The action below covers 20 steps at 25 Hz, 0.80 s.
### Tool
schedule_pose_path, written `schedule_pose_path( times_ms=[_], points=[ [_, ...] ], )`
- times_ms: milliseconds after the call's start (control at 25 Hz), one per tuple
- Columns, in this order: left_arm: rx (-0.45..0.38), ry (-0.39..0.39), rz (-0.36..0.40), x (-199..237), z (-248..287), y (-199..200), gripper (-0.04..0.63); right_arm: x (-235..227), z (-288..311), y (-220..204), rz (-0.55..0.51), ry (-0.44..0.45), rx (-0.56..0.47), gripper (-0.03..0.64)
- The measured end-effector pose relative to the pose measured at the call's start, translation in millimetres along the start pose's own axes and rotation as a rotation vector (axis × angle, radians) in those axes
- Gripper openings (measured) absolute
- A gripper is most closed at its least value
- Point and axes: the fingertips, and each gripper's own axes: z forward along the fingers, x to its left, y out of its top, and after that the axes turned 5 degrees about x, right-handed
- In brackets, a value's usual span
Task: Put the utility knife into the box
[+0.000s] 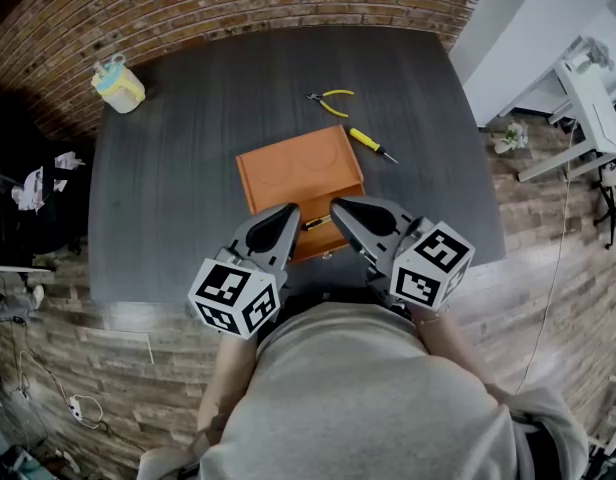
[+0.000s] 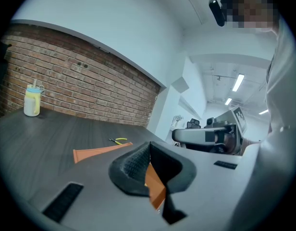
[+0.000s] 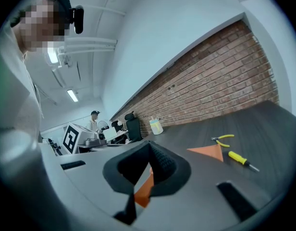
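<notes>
An orange box (image 1: 303,173) lies with its lid down near the front of the dark table (image 1: 168,198). A small dark and yellow piece (image 1: 314,224) shows at the lid's front edge; I cannot tell whether it is the utility knife. My left gripper (image 1: 287,212) and right gripper (image 1: 339,209) hover side by side over the box's front edge, tips pointing away from me. In the left gripper view the jaws (image 2: 149,146) stand shut, with orange box (image 2: 155,186) showing below them. In the right gripper view the gripper (image 3: 149,147) is shut too, empty, above the box (image 3: 143,190).
Yellow-handled pliers (image 1: 331,100) and a yellow screwdriver (image 1: 371,144) lie beyond the box on the right. A pale yellow cup (image 1: 118,85) stands at the far left corner. A brick wall runs behind the table. White furniture (image 1: 588,98) stands to the right.
</notes>
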Motion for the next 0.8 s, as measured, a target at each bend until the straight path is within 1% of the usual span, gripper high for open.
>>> schedule_pose_path(
  times_ms=[560,800],
  points=[
    [-0.002,-0.001,0.0,-1.7,-1.9,-2.3,0.021,1.9,0.2,-6.5,-0.009,-0.004,0.022,0.003],
    [0.01,-0.009,-0.005,-3.8,-0.1,-6.4,0.021,0.6,0.0,-9.3,-0.003,-0.005,0.029,0.003]
  ],
)
